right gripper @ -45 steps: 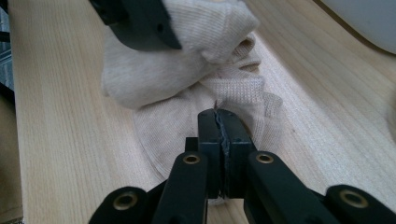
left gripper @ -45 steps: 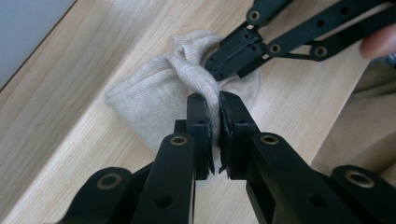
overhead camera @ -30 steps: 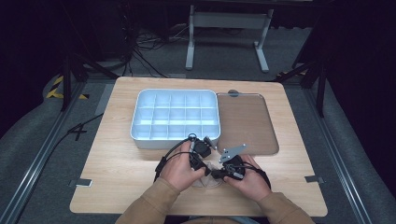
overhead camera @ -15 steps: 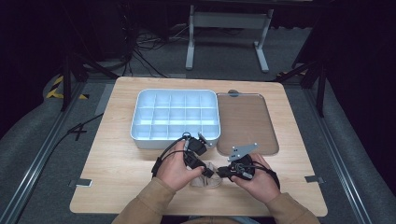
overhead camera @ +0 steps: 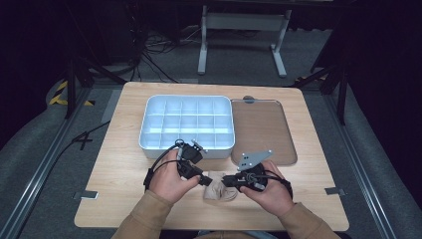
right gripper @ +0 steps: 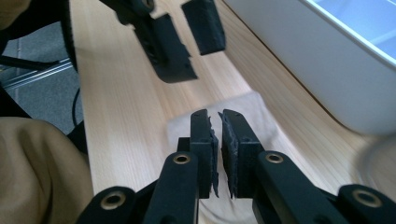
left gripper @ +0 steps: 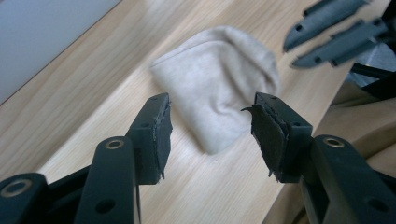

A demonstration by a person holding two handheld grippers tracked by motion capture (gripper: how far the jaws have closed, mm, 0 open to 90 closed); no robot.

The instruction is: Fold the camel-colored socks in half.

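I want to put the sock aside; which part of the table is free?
Bare wood lies left of the tray, and in a strip along the table's right edge beside the lid. Around the sock it is crowded.

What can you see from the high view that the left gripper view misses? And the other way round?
The high view takes in the whole table, the brown tray and the grey floor. The left gripper view gives a close look at the left hand-held gripper: its jaws have just been opening, stand wide apart and hold nothing. Both share the beige sock lying on the wood.
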